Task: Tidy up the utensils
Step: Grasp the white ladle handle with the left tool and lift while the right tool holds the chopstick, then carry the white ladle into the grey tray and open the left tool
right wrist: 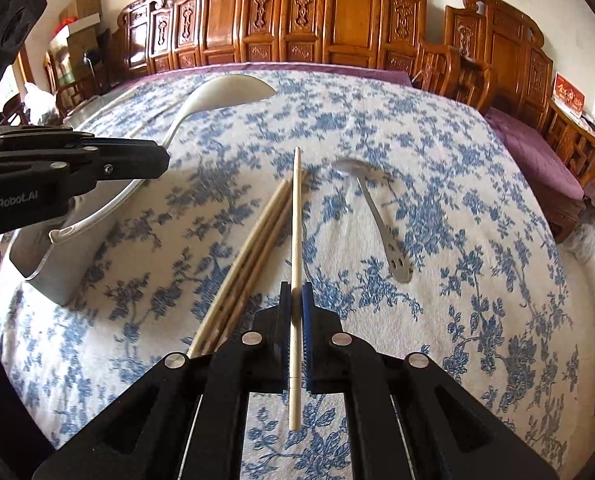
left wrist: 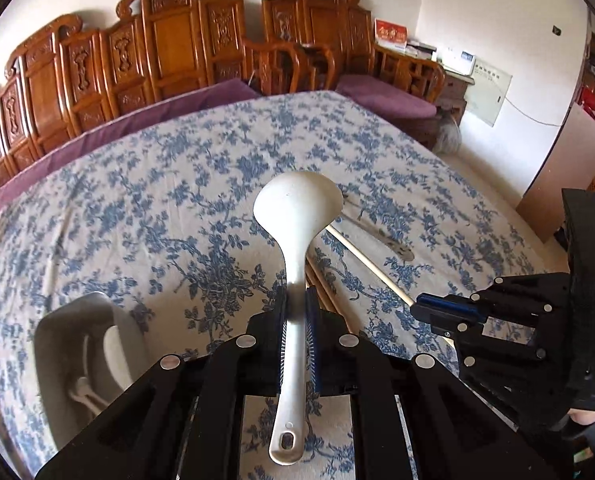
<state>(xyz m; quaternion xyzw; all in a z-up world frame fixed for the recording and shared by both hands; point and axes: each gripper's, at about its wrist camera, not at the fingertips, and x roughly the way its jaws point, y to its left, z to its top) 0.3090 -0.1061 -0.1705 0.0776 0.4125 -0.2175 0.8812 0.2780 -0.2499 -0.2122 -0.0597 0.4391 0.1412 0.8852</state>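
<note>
So we've got both hands loaded right now. Starting at the left: the metal holder (left wrist: 77,344) sits on the floral tablecloth (left wrist: 137,200) at about 8 o'clock in the left wrist view, and there's already something white inside it, looks like another spoon, hard to say more. Our left gripper (left wrist: 296,308) is pinching the white ladle (left wrist: 297,216) on the handle, bowl pointing away toward 12 o'clock, hanging-hole end sticking back toward us at 6. It looks clear of the cloth.

Moving right, the loose chopsticks (right wrist: 253,248) lie bundled on the cloth, running from about 7 o'clock up toward the middle of the right wrist view. Our right gripper (right wrist: 296,304) is clamped on a single chopstick (right wrist: 296,216), which points straight ahead to 12. Further right, at roughly 2 o'clock, the steel spoon (right wrist: 377,216) is flat on the cloth, still waiting.

For doing this bit well, we'd say: take the ladle in first, since the holder is on its side. We'd tip it handle-down over the opening so the bowl doesn't catch the rim. Keep the right hand back meanwhile, the two grippers are fairly near each other and a long chopstick swings wide. Release only once the end is inside the holder.
</note>
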